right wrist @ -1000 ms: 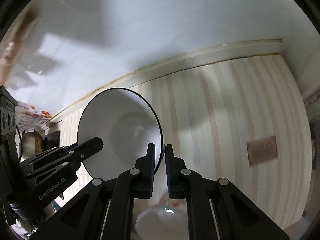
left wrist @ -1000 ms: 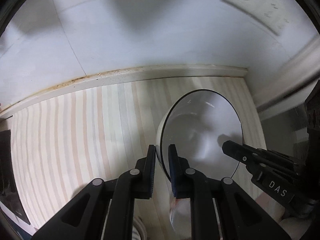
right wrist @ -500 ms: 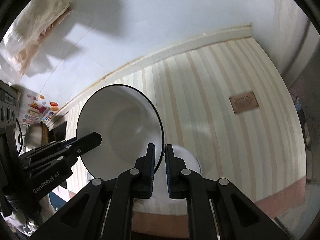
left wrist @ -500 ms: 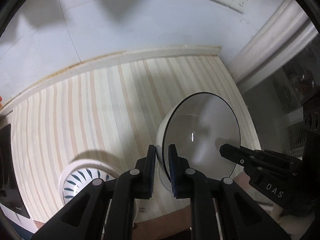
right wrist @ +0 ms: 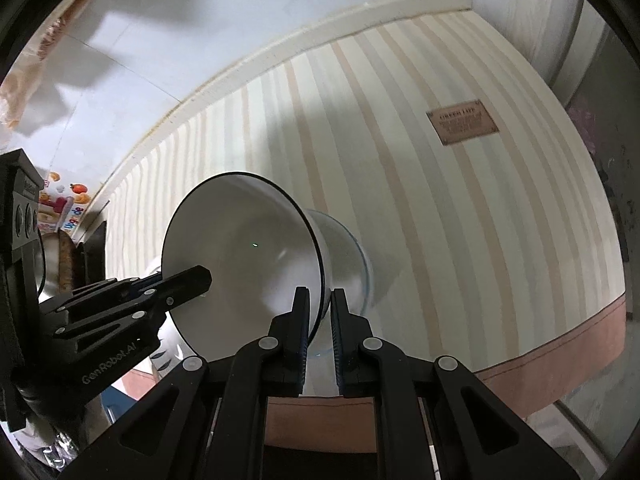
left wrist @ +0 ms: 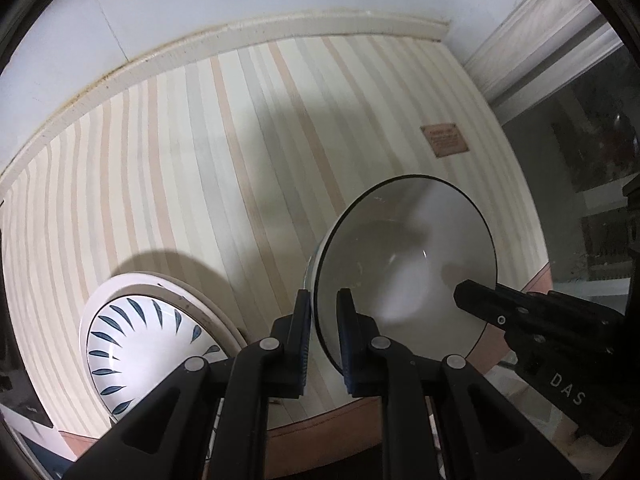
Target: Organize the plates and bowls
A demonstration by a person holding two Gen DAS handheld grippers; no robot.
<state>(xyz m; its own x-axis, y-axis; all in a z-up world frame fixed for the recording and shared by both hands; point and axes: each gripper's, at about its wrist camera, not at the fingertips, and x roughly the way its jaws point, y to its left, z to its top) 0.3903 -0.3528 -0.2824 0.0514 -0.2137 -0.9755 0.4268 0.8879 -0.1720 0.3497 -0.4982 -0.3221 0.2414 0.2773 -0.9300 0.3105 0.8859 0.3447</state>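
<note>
A white bowl with a thin black rim (left wrist: 404,264) hangs tilted above the striped mat (left wrist: 200,168), held from two sides. My left gripper (left wrist: 324,320) is shut on its near rim. My right gripper (left wrist: 472,296) comes in from the right and pinches the opposite rim. In the right wrist view the same bowl (right wrist: 248,256) sits between my right gripper (right wrist: 320,312), shut on its rim, and my left gripper (right wrist: 200,276) at the far side. A blurred pale shape with a bluish edge (right wrist: 352,256) shows just behind the bowl.
A white bowl with blue leaf marks (left wrist: 136,344) rests on a white plate (left wrist: 120,288) at the mat's lower left. A brown label (right wrist: 462,122) lies on the mat at the right. A white wall ledge (left wrist: 280,28) borders the back. The mat's brown front hem (right wrist: 560,364) runs close below.
Both grippers have carried the bowl back from the wall towards the mat's front edge. The leaf-patterned bowl, the brown label and the front hem have come into view.
</note>
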